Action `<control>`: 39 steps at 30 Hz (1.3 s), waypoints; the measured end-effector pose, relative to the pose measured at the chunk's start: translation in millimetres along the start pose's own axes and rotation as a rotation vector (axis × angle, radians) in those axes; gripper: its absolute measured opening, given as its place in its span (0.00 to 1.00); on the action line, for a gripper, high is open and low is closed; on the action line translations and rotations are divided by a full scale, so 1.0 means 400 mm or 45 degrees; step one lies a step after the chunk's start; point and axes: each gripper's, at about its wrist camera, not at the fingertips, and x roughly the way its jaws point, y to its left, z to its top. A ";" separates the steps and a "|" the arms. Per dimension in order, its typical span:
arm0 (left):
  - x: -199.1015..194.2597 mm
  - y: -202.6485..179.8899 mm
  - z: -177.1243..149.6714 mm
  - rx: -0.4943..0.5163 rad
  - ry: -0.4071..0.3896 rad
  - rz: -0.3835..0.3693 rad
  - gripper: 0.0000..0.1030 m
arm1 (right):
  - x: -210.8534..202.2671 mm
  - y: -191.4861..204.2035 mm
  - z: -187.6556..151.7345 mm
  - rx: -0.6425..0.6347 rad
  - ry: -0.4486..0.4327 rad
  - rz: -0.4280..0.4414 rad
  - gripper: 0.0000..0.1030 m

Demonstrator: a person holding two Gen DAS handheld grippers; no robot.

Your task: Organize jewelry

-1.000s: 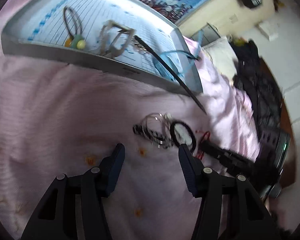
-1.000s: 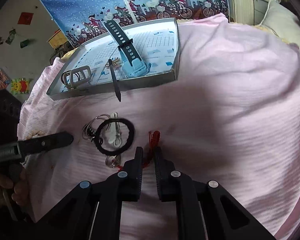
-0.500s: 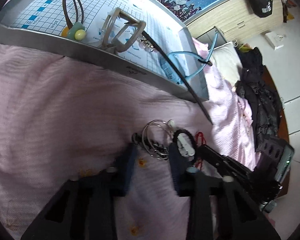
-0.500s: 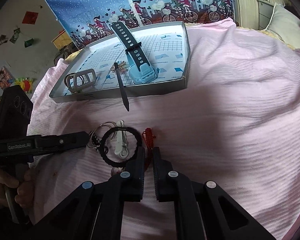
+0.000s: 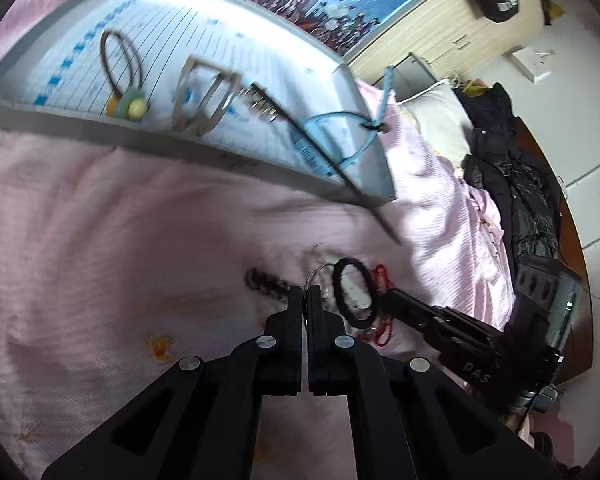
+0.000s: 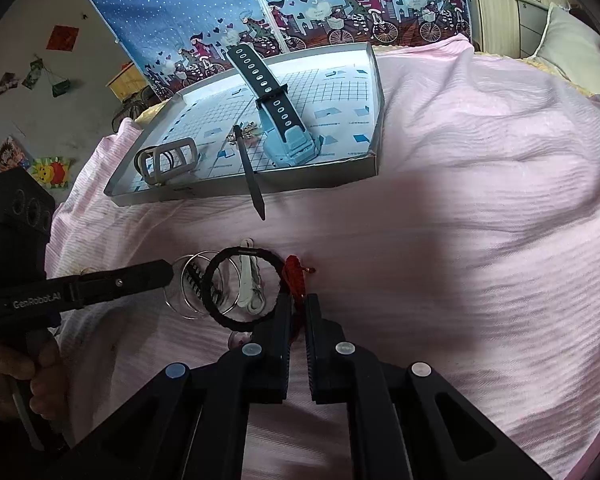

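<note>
Jewelry is seen in two places on the pink bedspread (image 6: 480, 208): a small pile near the grippers and a grey tray (image 6: 236, 194) beyond it. In the pile, thin silver rings (image 6: 192, 292), a black beaded bracelet (image 6: 240, 290), a white clasp (image 6: 249, 284) and a red cord (image 6: 294, 280) are lying together, overlapping.

The left gripper (image 5: 306, 292) is pressed nearly shut, and a thin silver wire loop from the pile appears to be pinched between its tips; whether it is truly gripped cannot be told. From the right wrist view, its black fingers (image 6: 140, 276) are seen reaching into the silver rings, the handle being held by a hand (image 6: 20, 380).

The right gripper (image 6: 298, 300) is narrowed around the red cord, which is caught between its tips.

In the tray, a blue watch (image 6: 288, 136), a beige buckle piece (image 6: 168, 162) and a hair tie with beads (image 5: 126, 80) are laid out, and a dark strap (image 6: 252, 176) is hung over the front rim.
</note>
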 end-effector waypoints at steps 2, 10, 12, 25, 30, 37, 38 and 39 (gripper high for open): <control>-0.008 -0.013 -0.005 0.018 -0.013 0.003 0.00 | -0.001 0.000 -0.001 -0.001 0.001 0.004 0.07; -0.037 -0.052 -0.018 0.057 -0.073 0.009 0.00 | -0.020 0.003 0.003 0.004 -0.049 0.031 0.07; -0.052 -0.059 -0.014 0.068 -0.098 0.002 0.00 | -0.033 0.008 0.007 -0.001 -0.086 0.052 0.06; -0.118 -0.127 0.031 0.150 -0.370 -0.020 0.00 | -0.124 0.012 0.046 -0.011 -0.364 0.113 0.06; -0.135 -0.153 0.065 0.228 -0.465 -0.004 0.00 | -0.126 -0.010 0.082 0.024 -0.435 0.121 0.06; -0.115 -0.115 0.137 0.206 -0.539 0.030 0.00 | -0.089 -0.027 0.155 0.000 -0.499 0.085 0.06; -0.103 -0.103 0.146 0.209 -0.542 0.059 0.00 | -0.078 -0.032 0.164 0.008 -0.500 0.084 0.06; -0.095 -0.096 0.150 0.214 -0.541 0.078 0.00 | -0.067 -0.034 0.173 0.010 -0.495 0.082 0.06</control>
